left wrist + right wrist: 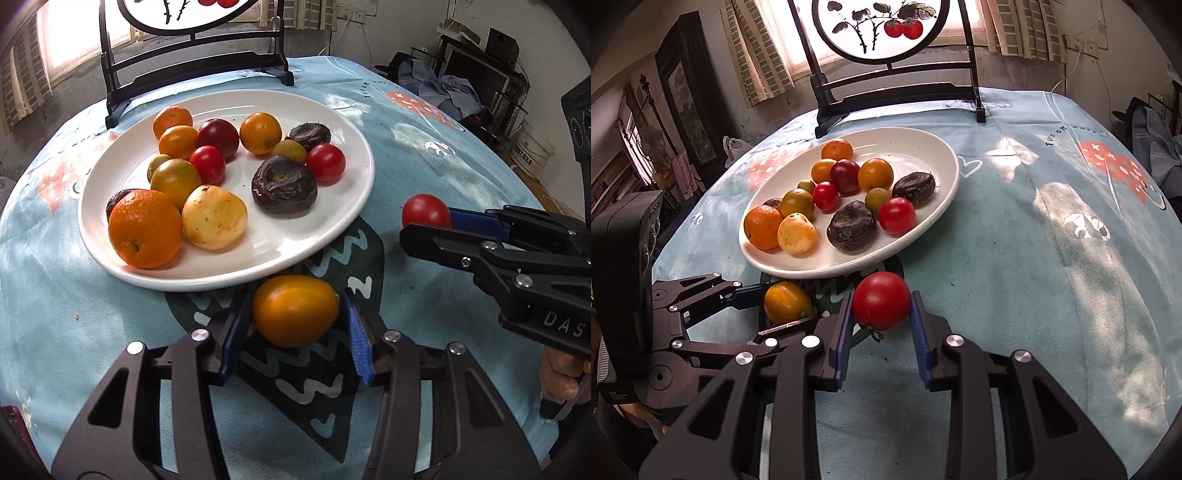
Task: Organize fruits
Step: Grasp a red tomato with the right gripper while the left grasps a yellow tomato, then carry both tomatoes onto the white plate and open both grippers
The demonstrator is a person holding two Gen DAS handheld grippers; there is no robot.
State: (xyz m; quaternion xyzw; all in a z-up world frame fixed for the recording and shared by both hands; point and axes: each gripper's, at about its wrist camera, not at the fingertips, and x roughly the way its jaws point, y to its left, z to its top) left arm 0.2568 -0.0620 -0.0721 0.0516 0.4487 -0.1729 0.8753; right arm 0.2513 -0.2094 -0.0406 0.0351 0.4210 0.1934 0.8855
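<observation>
A white plate (229, 281) (925, 142) on the blue tablecloth holds several fruits: oranges, red and yellow tomatoes, a pale yellow fruit and dark wrinkled ones. Just in front of the plate, my left gripper (295, 314) (790, 305) has its blue pads against both sides of a yellow-orange tomato (295, 310) (786, 301) low over the cloth. To its right, my right gripper (881, 308) (424, 226) is shut on a red tomato (881, 300) (424, 210), stem down, beside the plate's near edge.
A black wooden stand (897, 92) with a round painted screen sits behind the plate at the table's far edge. The cloth (1034, 258) to the right of the plate is bare. A hand (557, 376) holds the right gripper's handle.
</observation>
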